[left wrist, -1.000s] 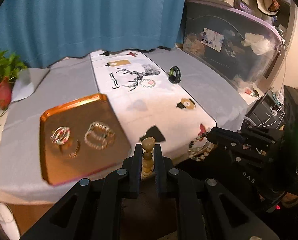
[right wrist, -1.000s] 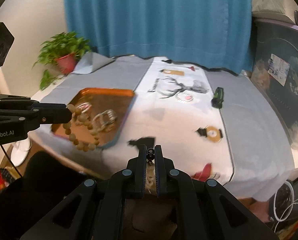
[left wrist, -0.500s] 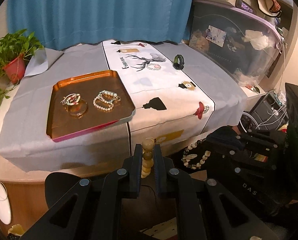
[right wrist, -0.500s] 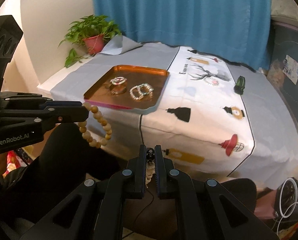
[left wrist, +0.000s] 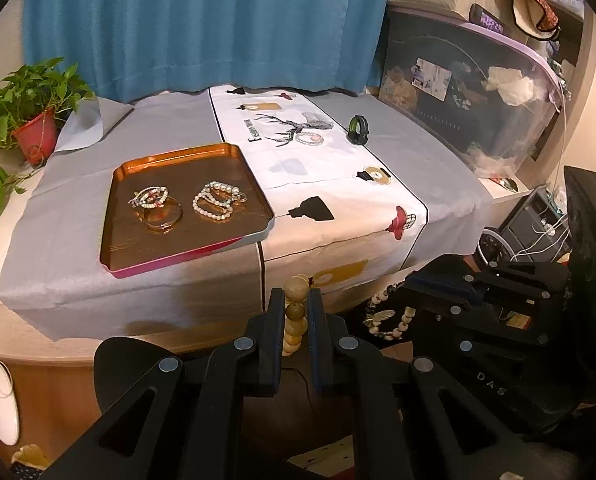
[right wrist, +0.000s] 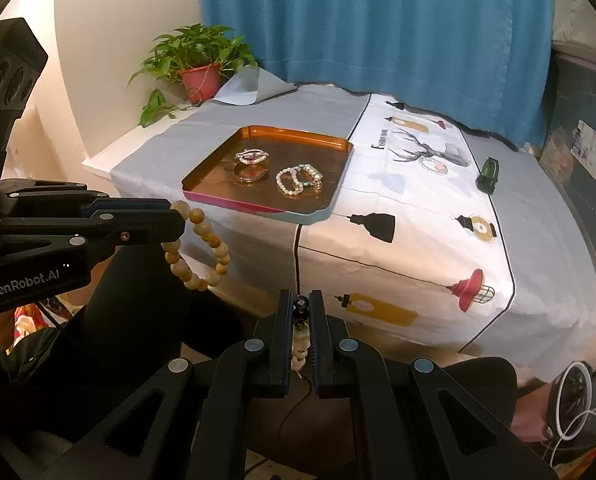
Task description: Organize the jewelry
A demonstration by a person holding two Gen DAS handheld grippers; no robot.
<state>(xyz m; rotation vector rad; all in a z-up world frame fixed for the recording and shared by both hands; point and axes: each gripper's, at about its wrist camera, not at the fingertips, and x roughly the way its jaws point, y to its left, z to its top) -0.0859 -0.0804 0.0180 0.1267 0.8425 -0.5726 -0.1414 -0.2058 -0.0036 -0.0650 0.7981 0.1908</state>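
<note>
Grippers held short of the table, each carrying one bracelet. Left gripper point(left wrist: 296, 312), bottom centre of its view, has jaws pinching a wooden-bead bracelet point(right wrist: 202, 248), whose loop hangs free at centre left of the right view. Right gripper point(right wrist: 301, 314) pinches a dark-and-pale bead bracelet point(left wrist: 385, 318) likewise. Copper tray point(left wrist: 138, 256), centre left, already holds three bracelets, so it is probably the destination; pinching a few beads lets each loop dangle untangled.

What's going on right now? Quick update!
Left gripper shut on wooden bead bracelet. Right gripper shut on pale bead bracelet. Copper tray on the table ahead, path clear.
</note>
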